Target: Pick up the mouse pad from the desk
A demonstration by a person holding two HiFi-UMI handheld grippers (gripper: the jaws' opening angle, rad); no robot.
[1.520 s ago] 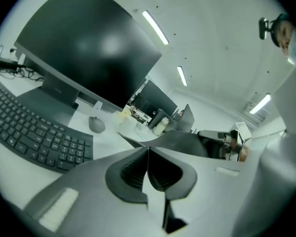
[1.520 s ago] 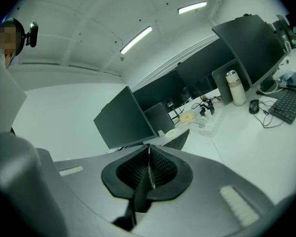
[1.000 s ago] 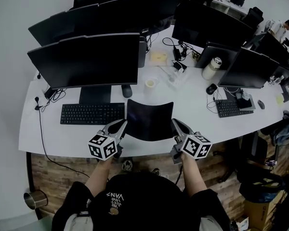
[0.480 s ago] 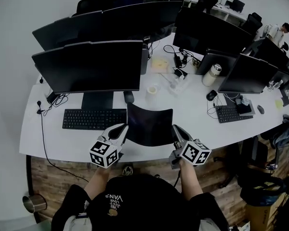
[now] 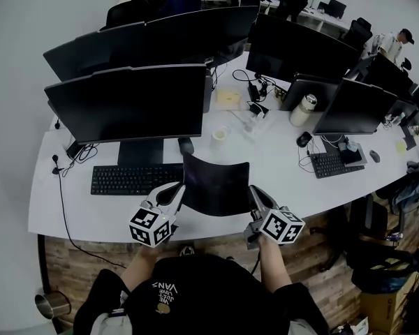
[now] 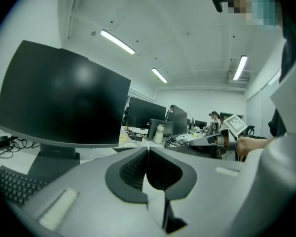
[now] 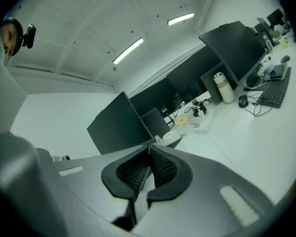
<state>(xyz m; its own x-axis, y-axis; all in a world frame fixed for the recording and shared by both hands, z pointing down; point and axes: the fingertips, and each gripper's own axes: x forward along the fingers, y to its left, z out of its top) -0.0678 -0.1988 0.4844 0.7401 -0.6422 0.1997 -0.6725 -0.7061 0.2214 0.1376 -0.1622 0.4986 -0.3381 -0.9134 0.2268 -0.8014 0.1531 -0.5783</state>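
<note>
Left claw (image 5: 176,189) and right claw (image 5: 255,192) stay pinched on the mouse pad (image 5: 215,183), now lifted higher off the bench (image 5: 286,169), so the pickup looks practically done.

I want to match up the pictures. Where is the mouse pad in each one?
Head view: mouse pad low in the middle, pinched between the left tool and the right tool.
Left gripper view: thin dark strip right of the tool tips, seen edge-on.
Right gripper view: dark sheet just above the tool tips.
Shared landmark: the white bottle.
</note>
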